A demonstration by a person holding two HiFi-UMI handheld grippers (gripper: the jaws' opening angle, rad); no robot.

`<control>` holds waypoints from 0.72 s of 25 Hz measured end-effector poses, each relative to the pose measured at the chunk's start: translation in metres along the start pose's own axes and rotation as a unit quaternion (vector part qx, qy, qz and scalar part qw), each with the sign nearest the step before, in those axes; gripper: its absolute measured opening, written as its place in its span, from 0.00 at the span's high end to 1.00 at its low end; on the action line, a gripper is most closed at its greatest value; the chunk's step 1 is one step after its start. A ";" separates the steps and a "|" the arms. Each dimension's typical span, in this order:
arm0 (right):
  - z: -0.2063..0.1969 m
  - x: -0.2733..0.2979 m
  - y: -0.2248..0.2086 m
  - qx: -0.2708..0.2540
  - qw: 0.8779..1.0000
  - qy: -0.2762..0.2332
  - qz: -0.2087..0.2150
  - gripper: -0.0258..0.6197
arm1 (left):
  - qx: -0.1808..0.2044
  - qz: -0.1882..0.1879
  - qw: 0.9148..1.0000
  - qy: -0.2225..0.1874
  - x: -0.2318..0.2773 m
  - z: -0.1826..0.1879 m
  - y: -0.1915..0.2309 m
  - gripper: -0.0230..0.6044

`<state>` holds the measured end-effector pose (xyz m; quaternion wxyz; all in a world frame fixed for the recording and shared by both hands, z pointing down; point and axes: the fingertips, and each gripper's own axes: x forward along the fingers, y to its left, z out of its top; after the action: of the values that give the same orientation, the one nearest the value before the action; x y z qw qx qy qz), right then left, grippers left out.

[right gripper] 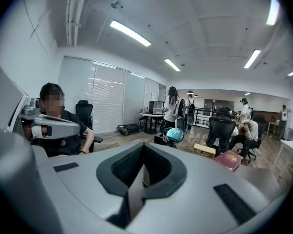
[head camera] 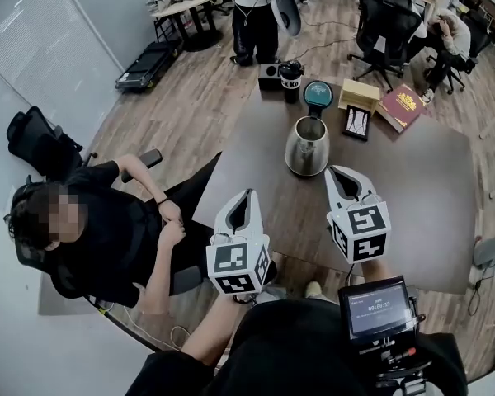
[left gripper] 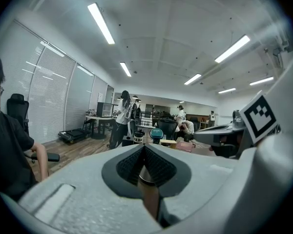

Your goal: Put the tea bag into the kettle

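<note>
A steel kettle [head camera: 307, 147] stands open-topped in the middle of the grey table [head camera: 429, 188]. Its teal lid [head camera: 318, 94] lies behind it. Right of the lid sits a small dark box [head camera: 356, 123] with something white in it; I cannot make out a tea bag. My left gripper [head camera: 248, 194] hovers over the table's near left edge with its jaws together and nothing in them. My right gripper [head camera: 335, 172] is just in front of the kettle, a little to its right, also shut and empty. Both gripper views show jaws closed to the tip, left gripper [left gripper: 143, 146] and right gripper [right gripper: 143, 145].
A black jar [head camera: 290, 79], a cardboard box [head camera: 359, 95] and a red book [head camera: 403, 107] sit at the table's far side. A person in black [head camera: 107, 229] sits close to the table's left edge. Office chairs [head camera: 388, 23] and other people stand beyond.
</note>
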<state>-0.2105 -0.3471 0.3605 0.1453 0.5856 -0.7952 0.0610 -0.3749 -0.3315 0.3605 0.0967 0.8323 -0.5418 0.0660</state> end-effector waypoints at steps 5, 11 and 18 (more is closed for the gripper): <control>-0.010 -0.034 -0.023 0.006 1.000 -0.004 0.007 0.95 | 0.005 0.005 1.000 0.009 -0.009 -0.008 -0.044 0.96; -0.036 -0.048 -0.040 0.013 1.000 0.006 0.019 0.95 | 0.016 0.015 1.000 0.007 -0.014 -0.018 -0.073 0.96; -0.048 -0.054 -0.038 0.005 0.999 0.008 0.033 0.95 | 0.017 0.025 1.000 0.010 -0.023 -0.031 -0.085 0.96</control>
<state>-0.1519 -0.2971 0.3868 0.1466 0.5590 -0.8127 0.0743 -0.3068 -0.2703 0.3777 0.0860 0.8196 -0.5598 0.0859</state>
